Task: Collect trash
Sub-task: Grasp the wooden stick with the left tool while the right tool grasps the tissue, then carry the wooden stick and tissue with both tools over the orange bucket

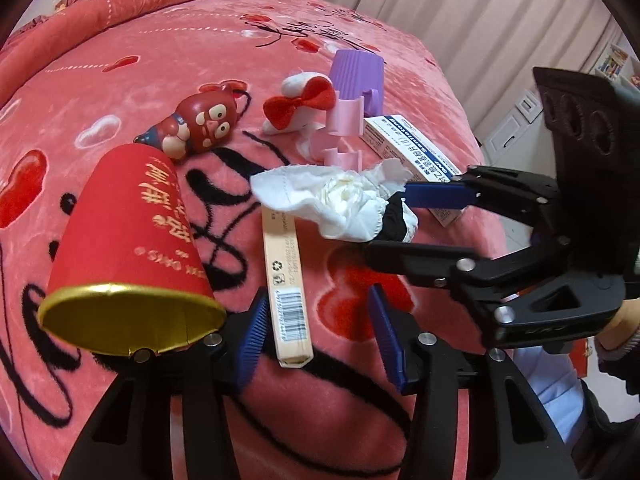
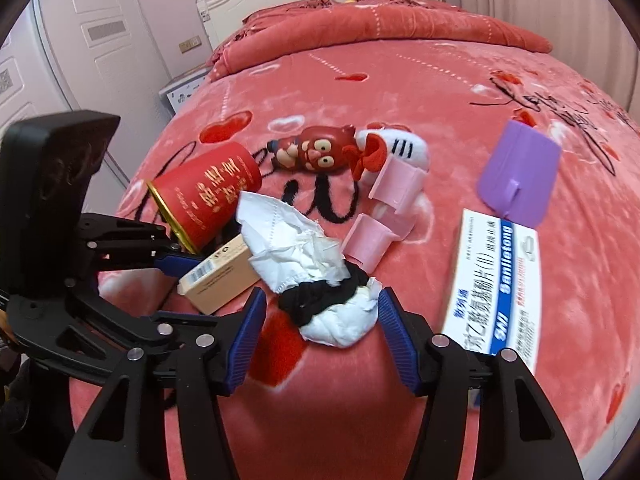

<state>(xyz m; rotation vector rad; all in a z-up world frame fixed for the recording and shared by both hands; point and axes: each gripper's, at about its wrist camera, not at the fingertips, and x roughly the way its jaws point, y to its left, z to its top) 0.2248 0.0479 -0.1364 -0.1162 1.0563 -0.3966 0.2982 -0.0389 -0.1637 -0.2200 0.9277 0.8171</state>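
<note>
On the pink bed blanket lie a crumpled white tissue (image 1: 340, 200) (image 2: 288, 248) wrapped around a black scrap (image 2: 320, 296), a slim beige box (image 1: 286, 280) (image 2: 220, 276), and a red paper cup (image 1: 132, 240) (image 2: 208, 196) tipped on its side. My left gripper (image 1: 320, 336) is open. The beige box's near end lies between its blue pads, close to the left one, with a wide gap to the right pad. My right gripper (image 2: 322, 332) (image 1: 390, 222) is open around the tissue wad. The wad sits between its pads, close to the right one.
A white and blue medicine box (image 1: 408, 148) (image 2: 496, 280) lies right of the tissue. Beyond are pink plastic pieces (image 2: 396, 184), a purple plastic holder (image 2: 520, 172), a red toy figure (image 2: 316, 152) and a white plush with a red bow (image 1: 304, 100). A folded quilt (image 2: 360, 20) lies by the headboard.
</note>
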